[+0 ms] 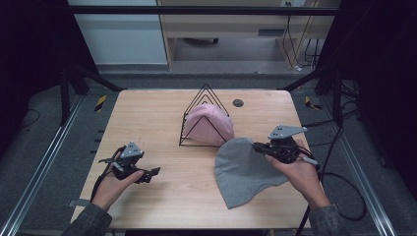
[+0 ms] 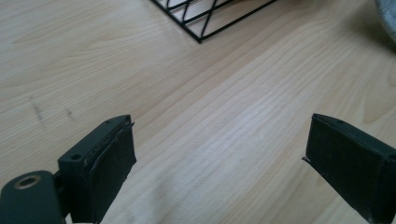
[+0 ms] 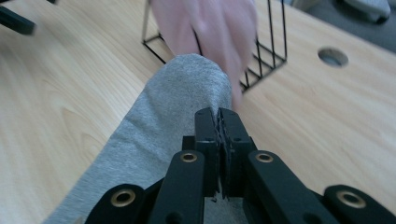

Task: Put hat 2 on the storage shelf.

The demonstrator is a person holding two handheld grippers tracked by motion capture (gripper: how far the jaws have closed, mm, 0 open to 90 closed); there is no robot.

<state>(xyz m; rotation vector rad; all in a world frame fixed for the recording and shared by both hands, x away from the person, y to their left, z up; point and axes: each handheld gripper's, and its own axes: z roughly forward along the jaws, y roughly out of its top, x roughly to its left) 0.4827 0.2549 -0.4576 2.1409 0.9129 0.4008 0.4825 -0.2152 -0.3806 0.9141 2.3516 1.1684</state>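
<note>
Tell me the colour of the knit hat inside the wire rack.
Pink knit hat, clearest in the high view.

A light wooden table stands on grey floor, pale cabinets behind.

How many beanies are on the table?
2: a pink beanie in the black wire rack, and a grey beanie beside it, gripped by the right gripper.

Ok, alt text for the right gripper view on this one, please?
The right tongs, jaws shut, pinch the edge of a grey beanie that trails away over a light wooden table. Beyond it, a pink beanie hangs on a black wire rack, with a round hole in the tabletop to the right.
</note>
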